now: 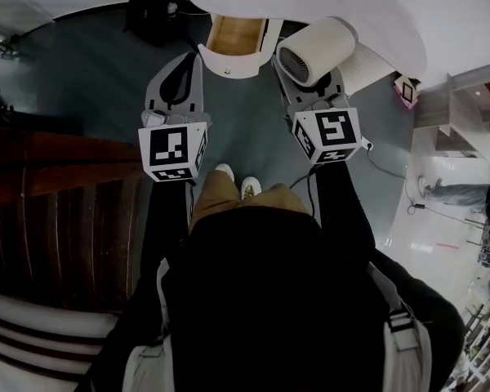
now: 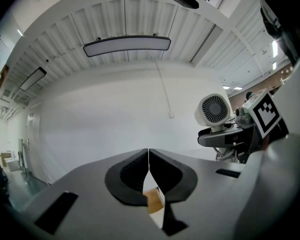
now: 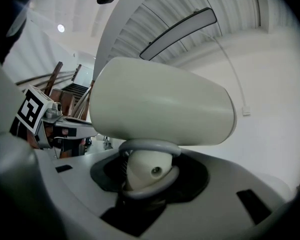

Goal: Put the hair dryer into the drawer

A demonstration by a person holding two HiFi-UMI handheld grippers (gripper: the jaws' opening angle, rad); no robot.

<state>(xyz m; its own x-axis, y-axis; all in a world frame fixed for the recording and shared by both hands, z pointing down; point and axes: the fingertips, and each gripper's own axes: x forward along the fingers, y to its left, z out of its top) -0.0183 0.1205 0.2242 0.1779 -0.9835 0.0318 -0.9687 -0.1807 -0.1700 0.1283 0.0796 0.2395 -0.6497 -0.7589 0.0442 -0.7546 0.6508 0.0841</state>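
Both jaws of the left hand-held gripper point(image 1: 182, 70) point(image 2: 148, 170) meet, with nothing held between them. The right hand-held gripper point(image 1: 314, 88) point(image 3: 146, 173) is clamped on the handle of the cream hair dryer point(image 1: 314, 51) point(image 2: 214, 112) point(image 3: 160, 109). The dryer's barrel lies across the top of the jaws, grille end turned toward the left hand-held gripper. The drawer point(image 1: 238, 62), white-fronted with a wooden inside, stands pulled open just ahead of the two jaw tips and between them, above the grey floor point(image 1: 237, 129). The hair dryer is outside the drawer, close to its right edge.
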